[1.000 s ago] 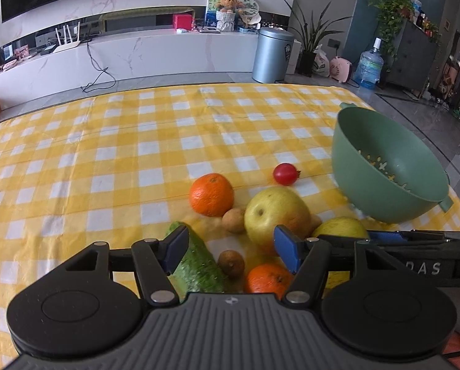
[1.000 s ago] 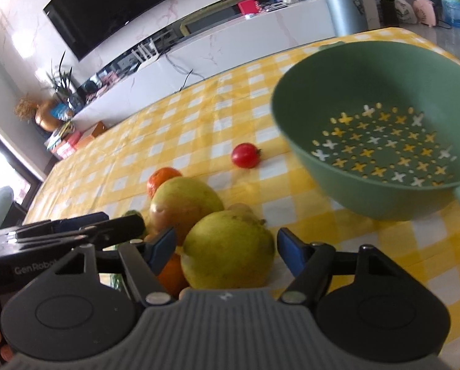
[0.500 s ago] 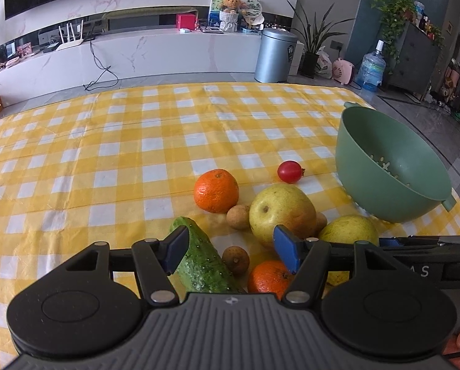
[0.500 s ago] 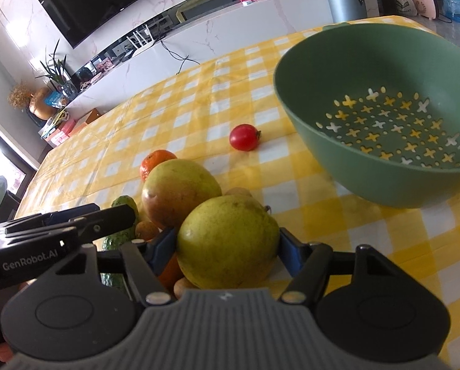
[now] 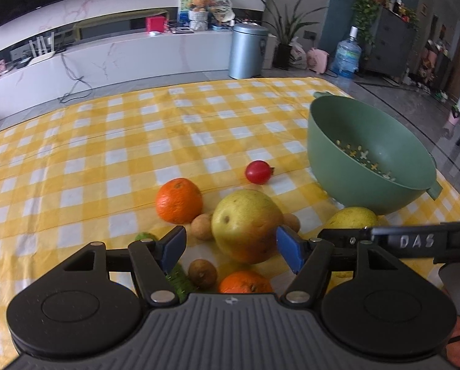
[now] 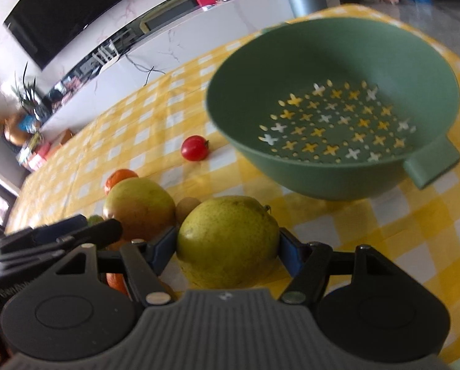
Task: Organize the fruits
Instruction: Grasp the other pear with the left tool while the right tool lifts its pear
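Observation:
My right gripper [image 6: 227,248] is shut on a yellow-green pear [image 6: 227,243], with both blue pads pressed on its sides, just above the checked cloth. That pear [image 5: 351,217] also shows in the left wrist view beside the green colander bowl [image 5: 338,182]. My left gripper [image 5: 231,245] has its jaws opening around a bigger yellow-red pear [image 5: 247,225]. The left pad stands clear of it and the right pad is at its edge. The bowl [image 6: 291,172] holds nothing. A cherry tomato [image 5: 258,171] lies left of it.
Around the big pear lie an orange [image 5: 179,200], a second orange [image 5: 245,282], small brown fruits [image 5: 200,226] and a cucumber [image 5: 177,280]. The right tool's black body [image 5: 415,242] reaches in from the right. The yellow checked cloth [image 5: 106,141] stretches far and left.
The right pads have come in onto the yellow-green pear, and that view has rolled. The left gripper has shifted so the big pear sits between its fingers, which have spread wider.

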Available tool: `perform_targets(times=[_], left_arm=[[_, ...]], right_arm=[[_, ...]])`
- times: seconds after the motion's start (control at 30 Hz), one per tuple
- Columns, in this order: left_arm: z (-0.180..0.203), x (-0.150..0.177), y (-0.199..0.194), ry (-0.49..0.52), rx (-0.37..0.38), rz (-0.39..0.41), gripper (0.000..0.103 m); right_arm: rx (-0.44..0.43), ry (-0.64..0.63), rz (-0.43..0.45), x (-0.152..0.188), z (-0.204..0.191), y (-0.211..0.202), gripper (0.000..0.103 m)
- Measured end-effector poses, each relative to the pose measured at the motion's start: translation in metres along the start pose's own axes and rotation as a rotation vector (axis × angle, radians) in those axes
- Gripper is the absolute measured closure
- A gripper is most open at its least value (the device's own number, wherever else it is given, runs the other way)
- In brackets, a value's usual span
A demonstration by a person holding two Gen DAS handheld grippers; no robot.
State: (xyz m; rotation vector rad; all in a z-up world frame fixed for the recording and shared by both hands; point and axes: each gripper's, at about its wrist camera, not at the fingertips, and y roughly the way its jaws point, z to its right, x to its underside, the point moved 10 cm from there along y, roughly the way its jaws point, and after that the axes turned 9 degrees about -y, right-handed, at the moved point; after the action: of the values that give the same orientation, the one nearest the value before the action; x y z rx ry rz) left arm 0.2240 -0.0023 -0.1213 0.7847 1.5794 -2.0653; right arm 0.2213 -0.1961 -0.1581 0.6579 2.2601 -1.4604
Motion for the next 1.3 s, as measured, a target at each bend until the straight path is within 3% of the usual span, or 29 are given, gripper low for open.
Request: perform_targets(times=[0.17, 0.33, 0.6, 1.0, 1.13, 1.3], left_arm=[[0.009, -0.001, 0.012, 0.076, 0.006, -0.009, 0.022], [0.017, -0.001, 0.022, 0.125, 0.022, -0.01, 0.022], [0.025, 0.005, 0.039, 0.242, -0.019, -0.017, 0.021], [0.028, 0.006, 0.039, 0.255, -0.041, 0.027, 0.025], [0.029, 0.006, 0.039, 0.246, -0.049, 0.033, 0.025], [0.028, 0.005, 0.038, 0.225, -0.057, 0.047, 0.026]], right_arm=[[-0.047, 0.109, -0.016, 0.003, 0.011, -0.002, 0.035], [-0.058, 0.136, -0.018, 0.004, 0.012, -0.003, 0.035], [-0.064, 0.121, -0.025, 0.004, 0.01, -0.001, 0.034], [-0.007, 0.042, 0.02, -0.003, 0.004, 0.005, 0.029], [0.017, 0.014, 0.028, -0.004, 0.003, 0.007, 0.037], [0.026, -0.006, 0.033, -0.003, 0.002, 0.006, 0.037]])
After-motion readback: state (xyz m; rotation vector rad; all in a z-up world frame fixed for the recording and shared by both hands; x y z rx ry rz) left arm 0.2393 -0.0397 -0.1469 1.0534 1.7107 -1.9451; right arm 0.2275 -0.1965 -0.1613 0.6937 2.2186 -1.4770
